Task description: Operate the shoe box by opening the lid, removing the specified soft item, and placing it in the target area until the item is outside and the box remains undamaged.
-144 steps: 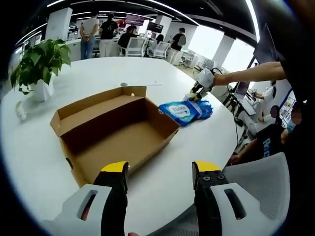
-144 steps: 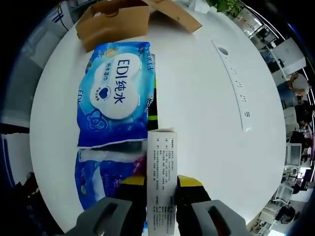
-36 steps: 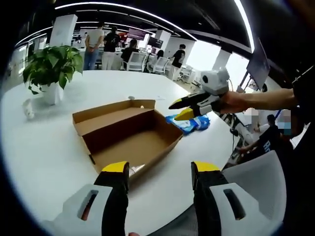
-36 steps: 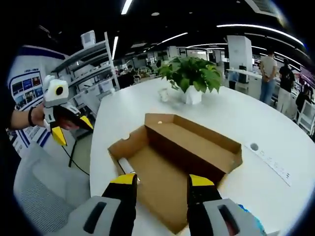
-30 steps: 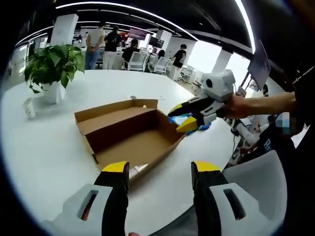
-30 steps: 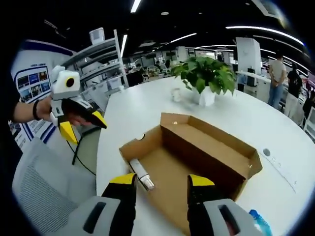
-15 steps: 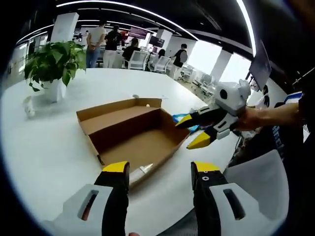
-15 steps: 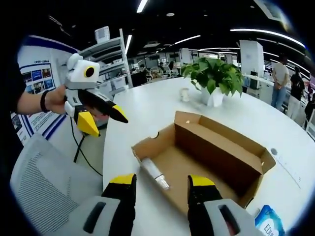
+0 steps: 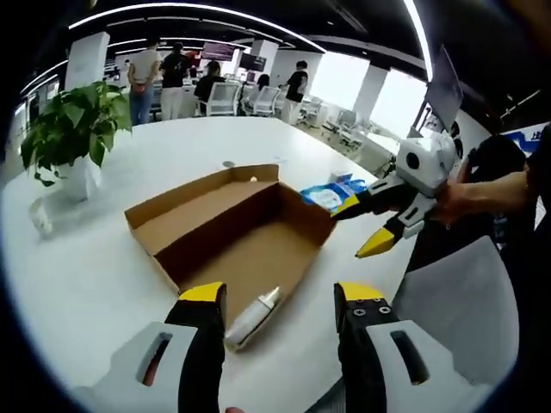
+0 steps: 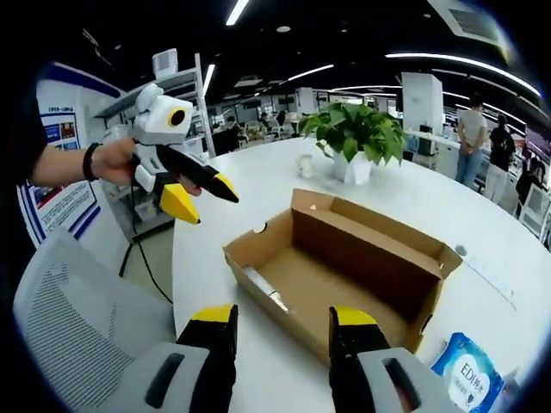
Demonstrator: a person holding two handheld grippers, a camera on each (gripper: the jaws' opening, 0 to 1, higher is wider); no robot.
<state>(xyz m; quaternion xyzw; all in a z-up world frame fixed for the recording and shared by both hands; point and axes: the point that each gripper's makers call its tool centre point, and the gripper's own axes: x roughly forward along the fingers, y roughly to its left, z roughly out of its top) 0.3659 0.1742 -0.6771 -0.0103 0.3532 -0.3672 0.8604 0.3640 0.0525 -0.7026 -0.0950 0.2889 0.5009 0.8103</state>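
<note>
My jaws stand apart on both grippers, left (image 9: 280,297) and right (image 10: 281,317), holding and touching nothing. Just past them at frame centre sits the open box (image 10: 340,262) with a white tube (image 9: 250,317) lying inside. The blue pack (image 10: 469,372) lies lower right, outside. I'd descend squarely, avoiding the cardboard walls.

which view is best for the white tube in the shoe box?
Left gripper view: the white tube lies in plain sight at the near end of the shoe box, close between the left gripper fingers. In the right gripper view the tube is smaller, tucked against the box's left wall.
</note>
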